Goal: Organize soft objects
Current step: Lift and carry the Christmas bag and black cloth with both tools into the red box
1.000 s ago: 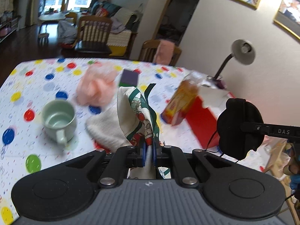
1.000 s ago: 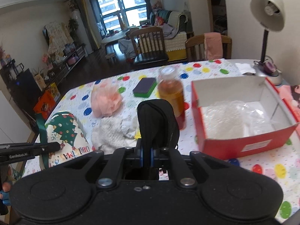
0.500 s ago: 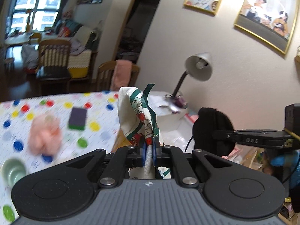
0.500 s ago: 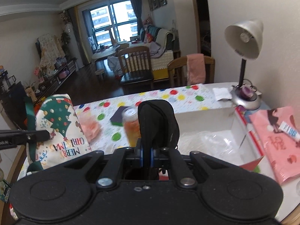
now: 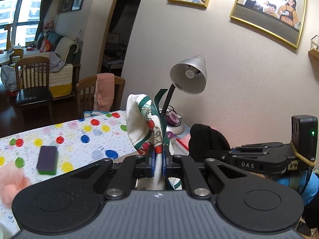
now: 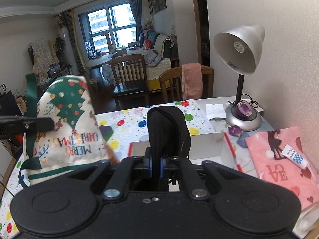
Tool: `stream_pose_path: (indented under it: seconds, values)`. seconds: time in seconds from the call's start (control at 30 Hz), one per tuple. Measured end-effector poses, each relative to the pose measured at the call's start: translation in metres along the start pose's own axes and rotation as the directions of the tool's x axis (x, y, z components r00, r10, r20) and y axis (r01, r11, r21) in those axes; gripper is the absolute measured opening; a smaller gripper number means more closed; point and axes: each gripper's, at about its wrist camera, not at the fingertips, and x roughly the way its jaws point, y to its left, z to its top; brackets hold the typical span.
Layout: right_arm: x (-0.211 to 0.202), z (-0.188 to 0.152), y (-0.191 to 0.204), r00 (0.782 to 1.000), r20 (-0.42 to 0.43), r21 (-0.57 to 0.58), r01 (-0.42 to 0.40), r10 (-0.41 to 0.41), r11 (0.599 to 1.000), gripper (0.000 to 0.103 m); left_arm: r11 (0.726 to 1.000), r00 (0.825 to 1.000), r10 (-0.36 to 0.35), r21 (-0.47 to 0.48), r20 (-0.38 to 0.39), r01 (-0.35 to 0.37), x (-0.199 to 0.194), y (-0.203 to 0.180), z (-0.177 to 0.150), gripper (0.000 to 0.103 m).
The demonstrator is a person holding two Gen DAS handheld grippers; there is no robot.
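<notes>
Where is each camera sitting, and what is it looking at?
Left wrist: sits behind the left claw, facing the wall and desk lamp; its claw pinches a Christmas cloth bag.
Right wrist: sits behind the right claw, facing the table and living room; its claw pinches a black cloth.
Shared: lamp, dotted tablecloth, both cloths, each other's claw.

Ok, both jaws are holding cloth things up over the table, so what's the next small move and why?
Probably carry the right gripper a little forward and down over the open red-edged box. Its jaws are shut on the black fabric item, which hangs just short of the box, while the left gripper holds the Christmas cloth bag off to the side.
</notes>
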Motion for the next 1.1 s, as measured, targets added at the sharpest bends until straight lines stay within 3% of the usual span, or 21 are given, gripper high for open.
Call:
stream_pose_path:
  seconds: [0.33,0.77,1.1]
  values:
    - [0.029,0.010,-0.048,0.999,-0.037,-0.014,0.031,-0.031,0.999,0.006,1.000,0.997,-0.002,0.012,-0.080,0.003,0.092,-0.023,0.010,0.007]
    - [0.086,-0.011,-0.094,0.983,-0.169,-0.070,0.063,-0.074,0.996,0.006,0.993,0.981,-0.081,-0.093,-0.177,0.065,0.193,-0.030,-0.013,0.007]
    - [0.123,-0.033,-0.098,0.965,-0.254,-0.114,0.040,-0.068,0.993,0.006,1.000,0.968,0.019,-0.001,-0.249,-0.020,0.243,-0.018,-0.033,0.007]
